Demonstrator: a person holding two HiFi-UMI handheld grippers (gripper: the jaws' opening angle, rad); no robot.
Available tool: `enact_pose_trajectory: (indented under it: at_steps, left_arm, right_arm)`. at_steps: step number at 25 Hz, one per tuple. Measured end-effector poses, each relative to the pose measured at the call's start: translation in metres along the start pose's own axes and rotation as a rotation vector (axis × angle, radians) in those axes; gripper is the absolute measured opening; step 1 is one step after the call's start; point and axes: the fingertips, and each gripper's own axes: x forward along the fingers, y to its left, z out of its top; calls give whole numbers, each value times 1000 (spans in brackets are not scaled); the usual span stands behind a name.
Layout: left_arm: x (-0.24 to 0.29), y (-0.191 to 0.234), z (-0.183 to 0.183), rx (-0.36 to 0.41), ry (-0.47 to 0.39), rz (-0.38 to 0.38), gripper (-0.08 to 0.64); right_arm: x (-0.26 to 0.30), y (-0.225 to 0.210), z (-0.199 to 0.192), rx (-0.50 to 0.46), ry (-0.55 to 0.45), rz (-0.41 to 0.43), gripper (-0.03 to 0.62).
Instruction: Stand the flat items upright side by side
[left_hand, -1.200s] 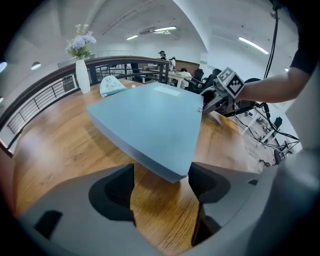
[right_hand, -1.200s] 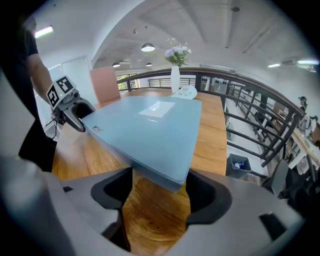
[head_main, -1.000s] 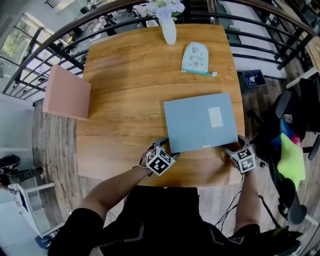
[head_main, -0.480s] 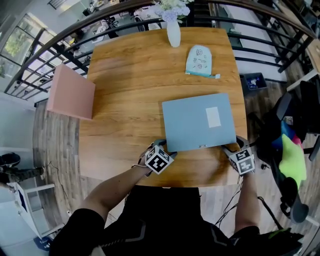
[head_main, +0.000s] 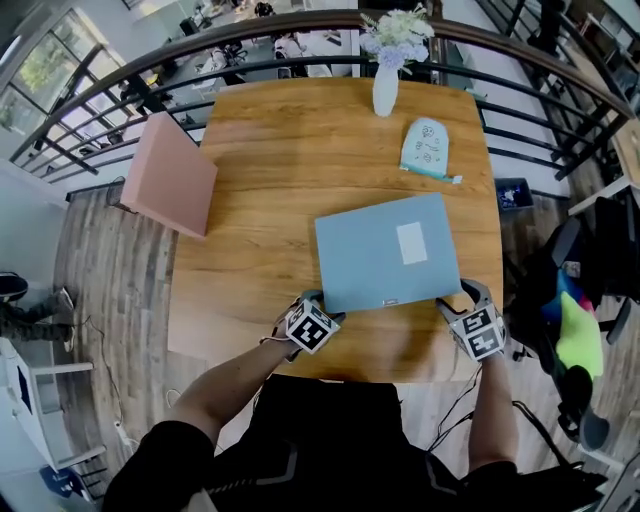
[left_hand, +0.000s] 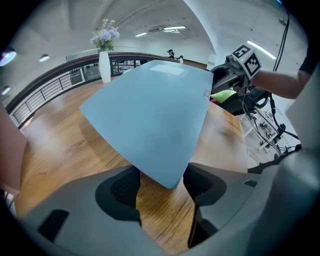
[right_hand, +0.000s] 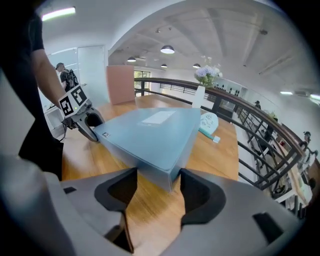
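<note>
Wooden worktop (head_main: 260, 200), 4 items on it. All places are given relative to the blue box.

Blue box (head_main: 385, 255): flat, white label on top, at the near right of the worktop. Its near edge looks tipped up off the wood.

Pink panel (head_main: 170, 188): well apart, far left of the box, upright at the worktop's left edge.

Left gripper (head_main: 322, 303): at the box's near left corner. Jaws have just been closing and now clamp that corner.

Right gripper (head_main: 458, 295): at the box's near right corner. Same here, jaws just closing, clamped on the corner.

White vase with flowers (head_main: 385, 90): straight beyond the box, at the far edge.

Mint pouch (head_main: 428, 148): lying flat just beyond the box's far right corner, not touching.
</note>
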Motion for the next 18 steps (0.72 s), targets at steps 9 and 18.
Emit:
enact_pose_trajectory:
  at_steps: [9, 18]
  left_arm:
    - [-22, 42, -32, -55, -18, -16, 279]
    - [-39, 79, -53, -97, -14, -28, 276]
  right_arm:
    - [-9, 41, 79, -111, 2, -26, 265]
    - [-14, 79, 157, -250, -6, -75, 259]
